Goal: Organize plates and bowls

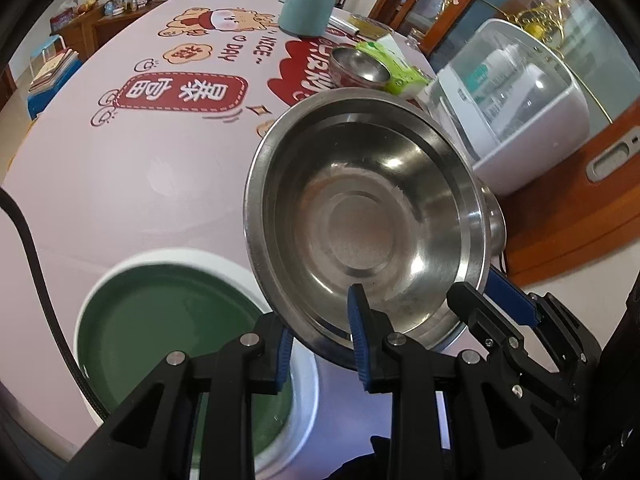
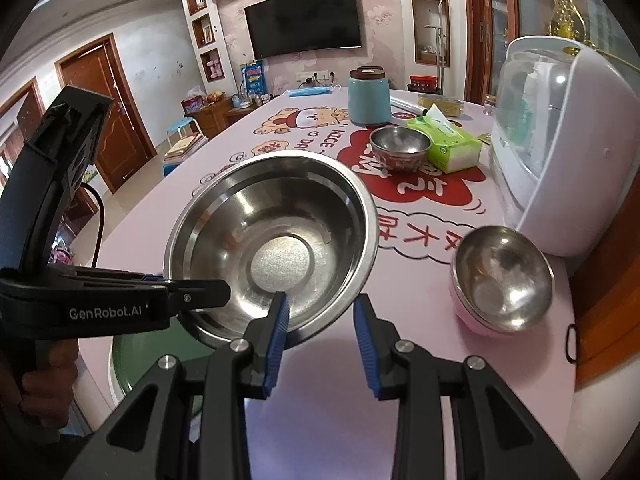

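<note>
The left gripper (image 1: 320,344) and the right gripper (image 2: 320,344) each clamp the near rim of the large steel bowl (image 1: 372,220), a shiny, empty basin tilted above the tabletop (image 1: 160,168) and partly over the green plate (image 1: 160,328). To its right sits a small steel bowl (image 2: 504,276) near the tabletop edge, with open pink surface between; another steel bowl (image 2: 400,146) stands farther back beside a tissue pack (image 2: 448,144).

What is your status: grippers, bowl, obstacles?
Left gripper, right gripper both clamped on big bowl rim. Bowl tilted above green plate. Apart at right: small bowl.
</note>
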Tool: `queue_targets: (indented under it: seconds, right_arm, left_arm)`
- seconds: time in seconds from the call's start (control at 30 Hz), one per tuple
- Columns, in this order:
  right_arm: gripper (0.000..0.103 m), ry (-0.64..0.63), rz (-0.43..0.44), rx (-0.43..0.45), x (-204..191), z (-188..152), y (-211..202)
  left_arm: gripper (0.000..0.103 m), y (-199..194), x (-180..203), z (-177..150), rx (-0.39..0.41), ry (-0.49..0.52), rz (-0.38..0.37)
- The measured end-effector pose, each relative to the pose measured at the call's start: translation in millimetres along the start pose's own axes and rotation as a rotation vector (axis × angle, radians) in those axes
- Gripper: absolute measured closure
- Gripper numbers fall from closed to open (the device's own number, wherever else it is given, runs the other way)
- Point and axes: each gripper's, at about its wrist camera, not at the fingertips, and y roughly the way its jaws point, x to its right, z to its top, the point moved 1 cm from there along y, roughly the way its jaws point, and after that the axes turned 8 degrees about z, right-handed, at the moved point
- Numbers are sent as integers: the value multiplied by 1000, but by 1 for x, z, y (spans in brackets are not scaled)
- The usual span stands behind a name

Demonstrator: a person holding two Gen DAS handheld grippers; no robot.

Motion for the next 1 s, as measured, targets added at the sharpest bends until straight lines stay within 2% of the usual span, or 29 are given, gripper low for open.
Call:
queue_targets:
  seconds: [0.37, 0.77, 0.9, 1.0]
  right_arm:
    - [70, -10, -52, -30, 13, -47, -29]
    - [70, 85, -80, -84, 35, -93, -44]
    - [71, 54, -43, -85, 28, -104, -45]
    - [71, 35, -48, -76, 22, -106, -47]
  left_arm:
    - [78, 12, 36, -46, -67, 60, -3]
    - [77, 26, 68, -75, -156, 167, -19]
    - [80, 33, 81, -86, -185, 246, 6]
    - [78, 35, 95, -95, -210, 295, -8]
